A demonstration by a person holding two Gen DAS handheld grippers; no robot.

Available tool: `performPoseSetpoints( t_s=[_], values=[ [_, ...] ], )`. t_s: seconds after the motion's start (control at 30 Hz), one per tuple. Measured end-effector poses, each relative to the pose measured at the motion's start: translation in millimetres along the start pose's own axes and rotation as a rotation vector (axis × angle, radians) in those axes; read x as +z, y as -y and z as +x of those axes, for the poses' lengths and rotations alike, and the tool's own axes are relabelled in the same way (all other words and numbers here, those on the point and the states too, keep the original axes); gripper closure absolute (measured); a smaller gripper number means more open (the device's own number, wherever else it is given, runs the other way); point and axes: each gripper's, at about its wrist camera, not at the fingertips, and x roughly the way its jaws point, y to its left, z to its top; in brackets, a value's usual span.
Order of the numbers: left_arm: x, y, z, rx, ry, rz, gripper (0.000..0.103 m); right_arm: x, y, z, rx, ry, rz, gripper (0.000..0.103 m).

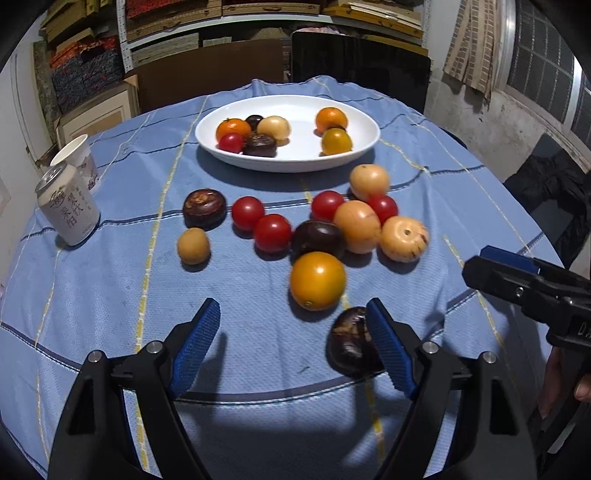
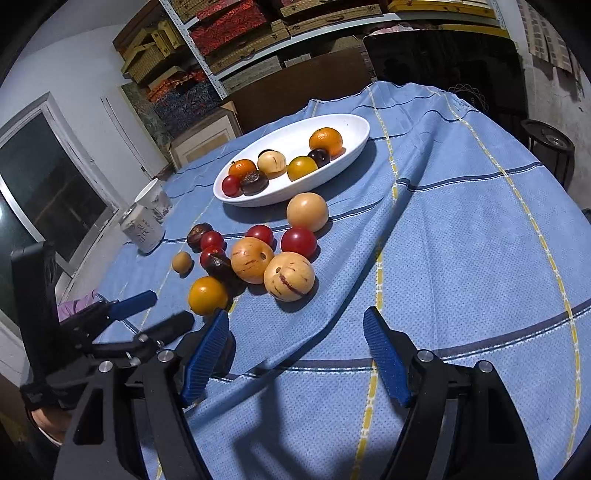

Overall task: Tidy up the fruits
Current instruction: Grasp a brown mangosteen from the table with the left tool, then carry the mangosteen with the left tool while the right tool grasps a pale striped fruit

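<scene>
A white oval plate (image 1: 295,162) at the back of the table holds several fruits; it also shows in the right wrist view (image 2: 347,155). Loose fruits lie in front of it: red tomatoes (image 1: 272,232), pale melons (image 1: 404,239), dark fruits (image 1: 318,238) and a yellow tomato (image 1: 317,280). My left gripper (image 1: 293,325) is open and empty; a dark fruit (image 1: 349,341) lies against the inside of its right finger. My right gripper (image 2: 295,332) is open and empty over bare cloth, near a striped pale melon (image 2: 289,276). The right gripper also shows in the left wrist view (image 1: 476,267).
A drink can (image 1: 68,206) and a paper cup (image 1: 79,155) stand at the table's left edge. A blue checked cloth (image 2: 461,240) covers the round table. Shelves with boxes (image 1: 166,29) and a dark board (image 1: 358,62) stand behind the table.
</scene>
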Motion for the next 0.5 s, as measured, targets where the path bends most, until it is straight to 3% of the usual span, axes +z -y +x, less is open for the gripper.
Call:
performPoseSetpoints(
  t_s=[0.23, 0.5],
  values=[
    [2, 21, 12, -0.002, -0.018, -0.008, 0.025, -4, 9, -4, 0.008, 0.004, 0.017, 0.027],
    [-10, 40, 24, -0.035, -0.061, 0.051, 0.060, -4, 8, -6, 0.014, 0.007, 0.013, 0.027]
  ],
)
